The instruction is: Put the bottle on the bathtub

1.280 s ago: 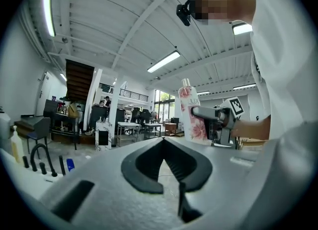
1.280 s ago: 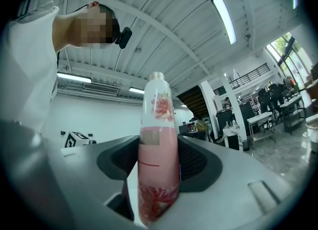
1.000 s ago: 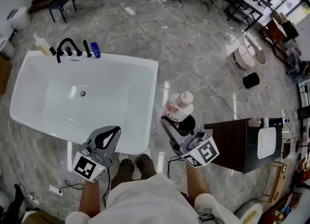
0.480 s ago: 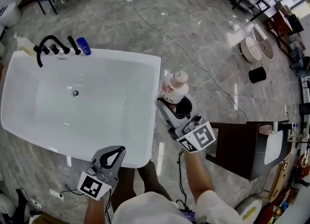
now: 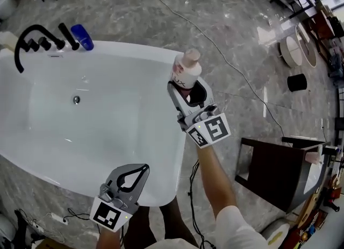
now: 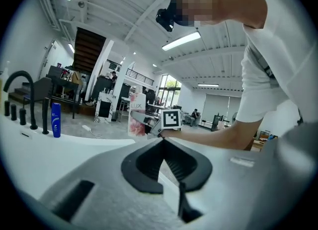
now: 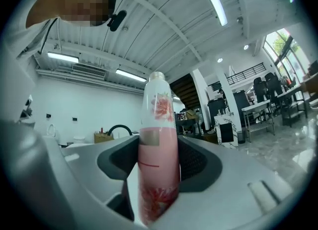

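While the pink bottle (image 5: pixel 186 69) is not yet standing on its own, the head view shows it upright in the right tongs (image 5: pixel 188 87), over the far right corner of the white bathtub (image 5: pixel 171 151). The jaws stand wide and press on the bottle's lower body from both sides. The left tongs (image 5: pixel 134 171) hang over the tub's near edge, close to its near right corner, and carry nothing. A black faucet (image 5: pixel 32 33) and a blue bottle (image 5: pixel 81 36) stand along the far edge, well apart from the pink one.

In the left gripper view the two jaws meet tip to tip with nothing between them. Beyond them the pink bottle shows at the level of the tub's rim, but I cannot tell whether its base touches.

In the right gripper view the bottle fills the gap between the pads and rises straight above them, cap uppermost.

The step in hand looks like the set-down itself. I'd judge the next move calls for easing the base flat onto the rim at that corner, keeping the bottle upright, then spreading the jaws and drawing back without nudging it, since the ledge looks narrow.
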`<state>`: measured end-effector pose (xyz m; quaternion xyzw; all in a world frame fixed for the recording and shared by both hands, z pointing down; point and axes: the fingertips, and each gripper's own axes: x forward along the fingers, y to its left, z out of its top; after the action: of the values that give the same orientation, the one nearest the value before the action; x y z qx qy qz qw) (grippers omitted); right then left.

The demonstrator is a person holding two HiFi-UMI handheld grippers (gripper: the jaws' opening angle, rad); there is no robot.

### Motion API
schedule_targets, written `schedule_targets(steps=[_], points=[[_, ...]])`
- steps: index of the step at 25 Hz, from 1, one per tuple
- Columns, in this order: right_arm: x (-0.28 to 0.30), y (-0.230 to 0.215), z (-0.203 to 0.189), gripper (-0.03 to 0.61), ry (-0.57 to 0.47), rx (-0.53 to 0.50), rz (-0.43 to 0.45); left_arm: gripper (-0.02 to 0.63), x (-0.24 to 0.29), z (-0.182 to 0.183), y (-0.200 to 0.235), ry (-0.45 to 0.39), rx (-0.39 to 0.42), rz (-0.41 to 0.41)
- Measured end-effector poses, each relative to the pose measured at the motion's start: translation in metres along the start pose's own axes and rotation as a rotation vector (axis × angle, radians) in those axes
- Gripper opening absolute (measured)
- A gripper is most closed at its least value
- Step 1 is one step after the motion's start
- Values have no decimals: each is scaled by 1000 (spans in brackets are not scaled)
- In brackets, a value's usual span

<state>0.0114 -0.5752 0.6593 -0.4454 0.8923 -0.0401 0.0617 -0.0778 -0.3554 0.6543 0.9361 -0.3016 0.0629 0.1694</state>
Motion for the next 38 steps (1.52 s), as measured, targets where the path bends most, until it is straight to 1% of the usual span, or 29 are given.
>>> schedule_targets(steps=[4, 8, 11, 14, 16, 19, 22, 24, 28, 31, 32, 33, 34, 36, 38], points=[[32, -21, -48, 242, -9, -41, -22, 2, 28, -28, 25, 24, 42, -12], [62, -45, -84, 242, -16, -79, -58, 2, 51, -50, 66, 30, 95, 9], [88, -64, -106, 242, -10, -105, -82, 2, 59, -62, 101, 12, 64, 70], [115, -82, -121, 242, -16, -124, -117, 2, 60, -68, 118, -17, 34, 102], [133, -89, -132, 242, -19, -139, -154, 2, 60, -79, 120, -21, 25, 112], [151, -102, -146, 242, -12, -160, -212, 2, 61, -101, 116, -2, 3, 114], [158, -115, -152, 242, -41, -137, -244, 2, 60, -110, 113, 5, -19, 115], [154, -119, -154, 244, -54, -107, -244, 2, 58, -111, 111, 3, -30, 119], [152, -118, -157, 247, -22, -103, -219, 2, 58, -106, 109, -1, -26, 122], [146, -118, -156, 250, -14, -80, -211, 2, 59, -99, 105, -7, -19, 129], [141, -118, -154, 257, -19, -76, -223, 2, 59, -96, 104, -8, -18, 136], [134, -119, -152, 283, -26, -70, -238, 2, 58, -92, 102, -9, -17, 142], [127, -118, -149, 291, -29, -60, -248, 2, 57, -88, 99, -12, -15, 146], [107, -110, -145, 291, -23, -44, -249, 2, 57, -79, 94, -21, -9, 152], [83, -95, -137, 271, -10, -30, -234, 2, 58, -63, 89, -36, -7, 155]])
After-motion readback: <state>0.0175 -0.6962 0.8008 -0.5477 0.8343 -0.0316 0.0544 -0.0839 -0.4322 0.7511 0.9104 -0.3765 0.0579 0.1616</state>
